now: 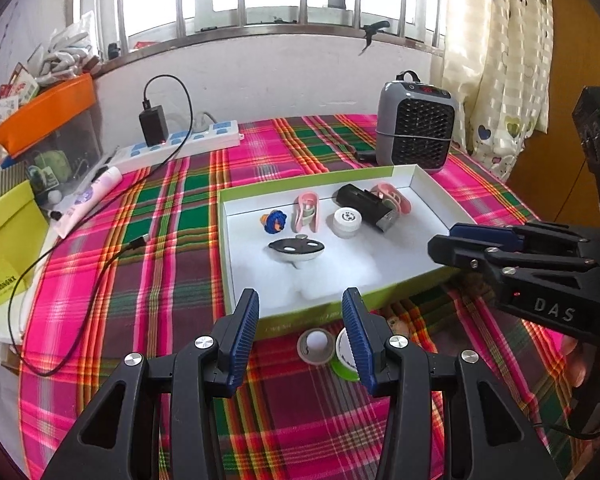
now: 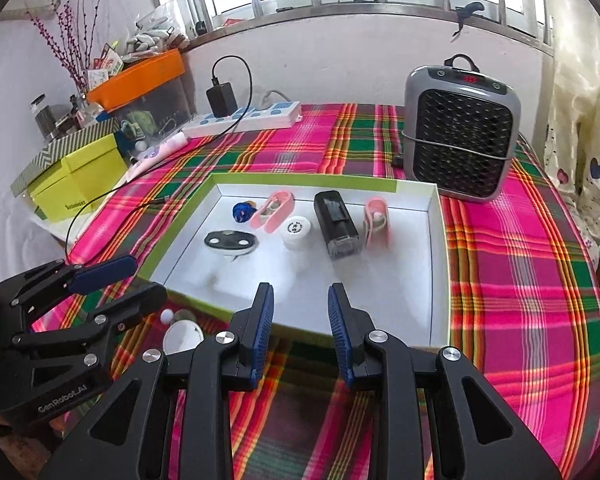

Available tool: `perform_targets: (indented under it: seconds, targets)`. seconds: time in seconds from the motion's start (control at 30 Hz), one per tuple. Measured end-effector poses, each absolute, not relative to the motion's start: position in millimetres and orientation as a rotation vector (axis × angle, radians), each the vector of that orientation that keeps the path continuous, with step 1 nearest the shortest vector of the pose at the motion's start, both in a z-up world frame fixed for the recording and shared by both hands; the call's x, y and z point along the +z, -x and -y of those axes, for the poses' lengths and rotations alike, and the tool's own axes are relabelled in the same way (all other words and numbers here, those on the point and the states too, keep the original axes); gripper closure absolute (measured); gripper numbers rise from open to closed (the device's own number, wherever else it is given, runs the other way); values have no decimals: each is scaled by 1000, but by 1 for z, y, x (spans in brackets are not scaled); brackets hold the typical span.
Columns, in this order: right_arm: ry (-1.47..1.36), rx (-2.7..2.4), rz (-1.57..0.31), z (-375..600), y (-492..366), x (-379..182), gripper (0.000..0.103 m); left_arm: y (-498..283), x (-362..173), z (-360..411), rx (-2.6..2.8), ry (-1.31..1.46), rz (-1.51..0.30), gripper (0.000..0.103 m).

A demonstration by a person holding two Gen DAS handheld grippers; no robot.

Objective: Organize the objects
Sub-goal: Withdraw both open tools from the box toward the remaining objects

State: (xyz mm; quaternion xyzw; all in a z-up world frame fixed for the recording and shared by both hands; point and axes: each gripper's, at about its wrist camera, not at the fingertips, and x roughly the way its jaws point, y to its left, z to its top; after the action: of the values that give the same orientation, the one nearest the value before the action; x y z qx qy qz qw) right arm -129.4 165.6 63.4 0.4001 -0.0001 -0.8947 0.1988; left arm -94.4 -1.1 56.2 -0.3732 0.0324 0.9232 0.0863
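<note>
1. Where the view begins, nearest the cameras, the left gripper has its jaws moderately apart and empty; the right gripper has its jaws narrower, also gapped and empty.
2. Just beyond the left gripper's fingertips, on the plaid cloth, lie two items not yet in the tray: a grey ring holding a white ball and, touching it, a green-rimmed roll partly hidden by the right-hand finger. Both lie below and slightly ahead of the jaws, outside the tray's near wall.
3. Handling, as judged: both look small, light and rigid. The ball may roll free of its ring, so a grip across the ring's outer edge seems safer. The roll, lying flat, would best be pinched across its rim.
4. Next comes the tray, green outside and white within.
5. Inside it, front to back: a black-and-white oval, a white cap, a blue toy, two pink clips, and a black block.
6. Farthest stand a heater and a power strip.
</note>
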Motion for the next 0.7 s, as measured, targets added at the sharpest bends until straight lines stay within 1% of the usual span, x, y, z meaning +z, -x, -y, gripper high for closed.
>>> perform_targets:
  seconds: [0.5, 0.53, 0.57, 0.6, 0.7]
  targets:
    - [-1087, -2563, 14, -187, 98, 60, 74, 66, 41, 10, 2706, 1112, 28, 61]
    - [-1090, -2563, 21, -190, 96, 58, 72, 64, 41, 11, 2702, 1110, 38, 61]
    - [-1094, -2566, 25, -192, 94, 57, 66, 63, 40, 11, 2701, 1108, 48, 61]
    - [-1099, -2568, 30, -194, 94, 56, 65, 61, 39, 12, 2698, 1104, 58, 61]
    - [-1110, -2568, 45, -200, 91, 53, 63, 59, 36, 13, 2693, 1111, 65, 61]
